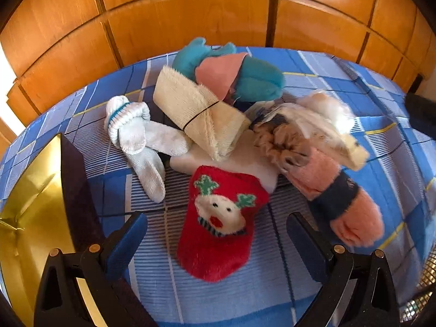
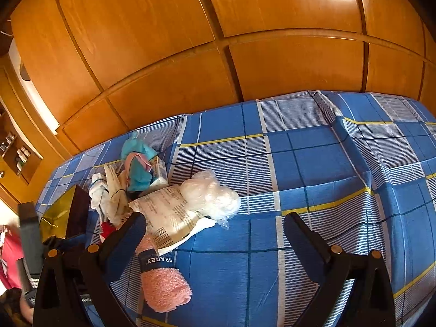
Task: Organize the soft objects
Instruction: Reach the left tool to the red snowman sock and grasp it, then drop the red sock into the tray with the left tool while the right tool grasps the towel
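A pile of soft things lies on the blue checked bed cover point(image 1: 381, 147). My left gripper point(image 1: 218, 231) is open, its fingers either side of a red fluffy reindeer sock point(image 1: 218, 223). Behind it lie white socks point(image 1: 136, 136), a cream rolled cloth point(image 1: 196, 111), a teal and pink plush point(image 1: 234, 73) and a pink rolled towel with a dark band point(image 1: 335, 190). My right gripper point(image 2: 215, 229) is open and empty above the cover, right of the pink towel point(image 2: 163, 286) and a plastic bag of white stuffing point(image 2: 209, 193).
A gold box with a dark wall point(image 1: 35, 190) stands at the left of the pile, also in the right wrist view point(image 2: 60, 212). Wooden wardrobe doors point(image 2: 190, 41) rise behind the bed. A printed packet point(image 2: 169, 218) lies in the pile.
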Demonstrator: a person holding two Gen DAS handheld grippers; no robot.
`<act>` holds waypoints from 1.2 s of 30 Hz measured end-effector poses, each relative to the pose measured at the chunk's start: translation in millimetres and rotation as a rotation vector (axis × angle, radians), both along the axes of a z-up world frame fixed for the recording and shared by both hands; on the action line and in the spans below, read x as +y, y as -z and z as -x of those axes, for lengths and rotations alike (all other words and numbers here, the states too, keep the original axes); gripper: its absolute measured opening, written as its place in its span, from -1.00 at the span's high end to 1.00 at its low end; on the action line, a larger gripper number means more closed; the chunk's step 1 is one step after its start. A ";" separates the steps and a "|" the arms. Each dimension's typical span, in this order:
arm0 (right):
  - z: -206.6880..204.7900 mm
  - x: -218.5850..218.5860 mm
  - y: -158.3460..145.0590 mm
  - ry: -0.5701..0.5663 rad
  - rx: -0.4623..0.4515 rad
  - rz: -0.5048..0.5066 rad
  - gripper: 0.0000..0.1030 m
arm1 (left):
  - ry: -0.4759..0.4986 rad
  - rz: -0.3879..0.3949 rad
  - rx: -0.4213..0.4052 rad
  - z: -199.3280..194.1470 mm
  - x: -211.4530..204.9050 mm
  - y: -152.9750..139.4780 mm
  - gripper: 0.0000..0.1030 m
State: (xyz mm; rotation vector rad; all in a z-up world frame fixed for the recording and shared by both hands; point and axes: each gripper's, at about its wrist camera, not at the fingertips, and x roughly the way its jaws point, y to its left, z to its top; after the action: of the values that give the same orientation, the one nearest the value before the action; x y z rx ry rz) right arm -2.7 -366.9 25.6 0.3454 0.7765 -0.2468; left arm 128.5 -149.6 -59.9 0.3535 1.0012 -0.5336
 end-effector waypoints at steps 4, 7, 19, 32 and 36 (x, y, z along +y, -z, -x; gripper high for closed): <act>-0.5 -0.5 1.0 0.006 0.005 0.006 -1.00 | -0.020 0.008 0.032 -5.8 -0.9 10.3 0.20; 0.5 -4.8 1.8 0.023 0.001 -0.004 -0.99 | -0.004 0.051 0.024 2.9 1.2 8.9 0.40; -13.8 6.5 29.6 -0.084 0.119 -0.094 -0.28 | 0.060 0.206 0.011 77.3 42.3 4.8 0.41; -37.8 72.3 64.5 -0.369 0.274 -0.029 -0.30 | 0.071 0.216 0.038 94.5 42.2 23.8 0.41; -47.7 83.7 80.3 -0.368 0.302 0.069 0.27 | 0.070 0.215 0.033 97.3 44.0 23.5 0.41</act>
State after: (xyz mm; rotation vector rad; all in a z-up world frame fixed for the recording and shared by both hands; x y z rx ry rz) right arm 45.1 -283.1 -54.7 0.0953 1.1092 0.0233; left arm 31.2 -105.6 -83.5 0.1889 0.9555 -0.7059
